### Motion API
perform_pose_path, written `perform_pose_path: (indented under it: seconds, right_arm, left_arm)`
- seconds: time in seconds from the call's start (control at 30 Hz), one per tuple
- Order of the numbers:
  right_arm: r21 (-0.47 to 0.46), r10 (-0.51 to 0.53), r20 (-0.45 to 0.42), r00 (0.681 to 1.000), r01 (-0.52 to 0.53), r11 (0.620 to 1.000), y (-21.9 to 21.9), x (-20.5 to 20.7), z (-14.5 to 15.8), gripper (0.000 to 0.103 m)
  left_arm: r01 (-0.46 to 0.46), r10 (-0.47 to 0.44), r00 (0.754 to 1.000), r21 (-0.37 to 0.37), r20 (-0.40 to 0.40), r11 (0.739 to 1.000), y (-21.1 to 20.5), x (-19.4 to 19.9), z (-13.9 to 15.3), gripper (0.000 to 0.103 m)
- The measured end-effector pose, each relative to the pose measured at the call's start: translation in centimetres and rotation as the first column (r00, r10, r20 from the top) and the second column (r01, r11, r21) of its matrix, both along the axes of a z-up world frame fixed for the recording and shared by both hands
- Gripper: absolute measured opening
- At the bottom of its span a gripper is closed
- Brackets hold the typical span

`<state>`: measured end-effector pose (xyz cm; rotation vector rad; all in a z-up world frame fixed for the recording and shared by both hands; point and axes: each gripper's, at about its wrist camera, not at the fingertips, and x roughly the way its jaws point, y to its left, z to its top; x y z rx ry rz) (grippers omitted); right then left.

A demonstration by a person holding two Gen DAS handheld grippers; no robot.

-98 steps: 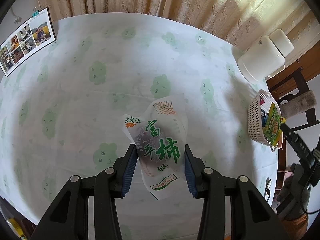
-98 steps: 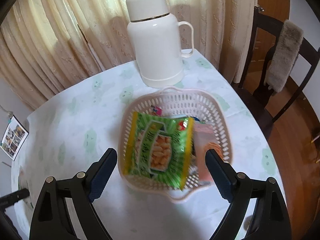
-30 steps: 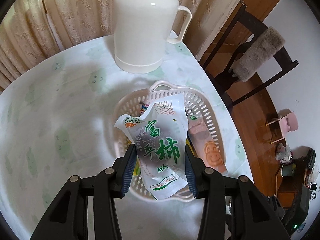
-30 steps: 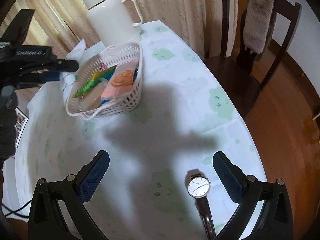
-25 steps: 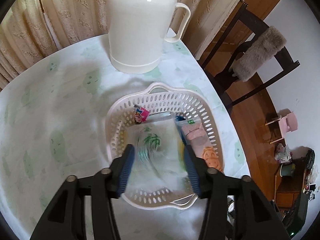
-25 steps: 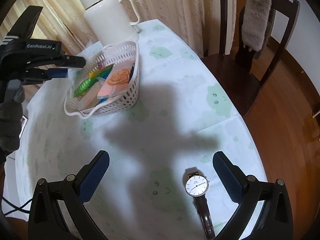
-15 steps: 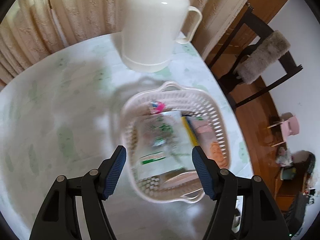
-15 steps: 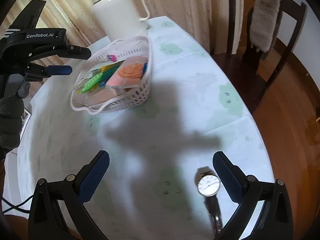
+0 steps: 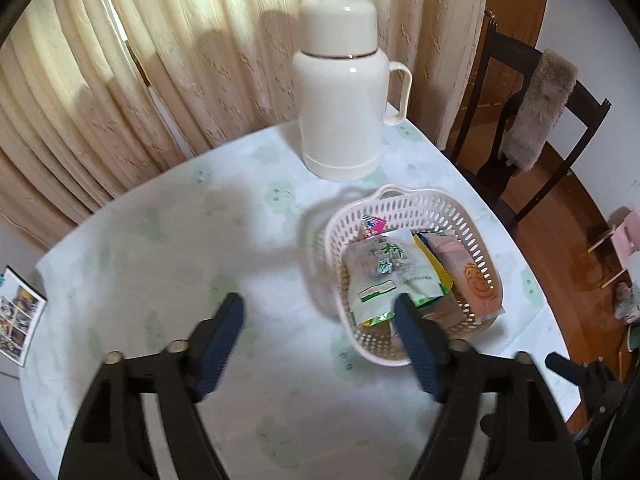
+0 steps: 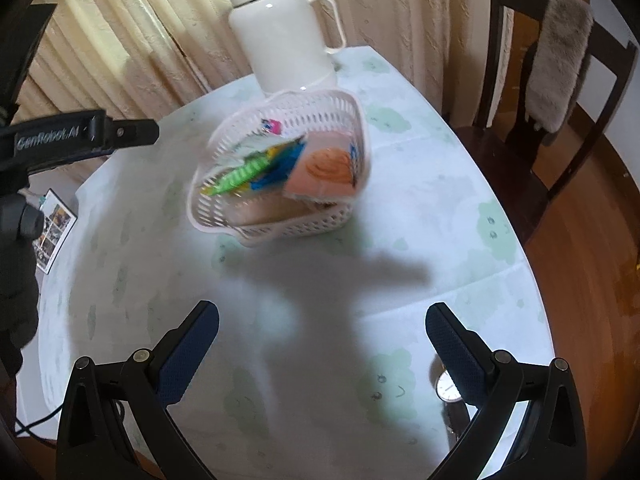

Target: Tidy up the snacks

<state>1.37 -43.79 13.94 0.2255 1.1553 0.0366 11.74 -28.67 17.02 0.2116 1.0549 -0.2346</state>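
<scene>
A white plastic basket (image 9: 484,236) stands on the table and holds several snack packets. The white persimmon packet with green writing (image 9: 384,270) lies on top, beside an orange packet (image 9: 474,280). My left gripper (image 9: 320,308) is open and empty, above the table just left of the basket. The basket also shows in the right wrist view (image 10: 292,230) with the orange packet (image 10: 326,174) and a green packet (image 10: 240,174). My right gripper (image 10: 322,320) is open and empty, well in front of the basket.
A white thermos jug (image 9: 344,100) stands behind the basket by the curtain. A wristwatch (image 10: 450,390) lies near the table's front edge by my right finger. A dark chair (image 10: 552,76) stands to the right. A photo card (image 9: 18,318) lies far left.
My left gripper opened and dropped the persimmon packet into the basket, then pulled back and to the left. My right gripper moved a little nearer the basket, still open.
</scene>
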Motion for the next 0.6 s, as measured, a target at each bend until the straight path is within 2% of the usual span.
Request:
perform_pose_path:
  seconds: [0.17, 0.3, 0.6]
  right_arm:
    - [-0.021, 0.018, 0.038, 0.999, -0.017, 1.000, 1.1, 0.4, 1.7, 0.103]
    - [-0.087, 0.037, 0.092, 0.995, -0.029, 0.996, 1.9, 0.5, 3.2, 0.103]
    - [-0.172, 0.076, 0.172, 0.982, -0.046, 0.984, 3.9, 1.0, 5.5, 0.103]
  left_arm:
    - [-0.011, 0.011, 0.998, 0.008, 0.059, 1.000, 1.0, -1.1, 1.8, 0.081]
    - [-0.026, 0.024, 0.996, 0.020, 0.090, 0.999, 1.7, -1.8, 3.1, 0.083]
    - [-0.032, 0.031, 0.994, 0.015, 0.103, 0.999, 3.1, -2.7, 3.7, 0.088]
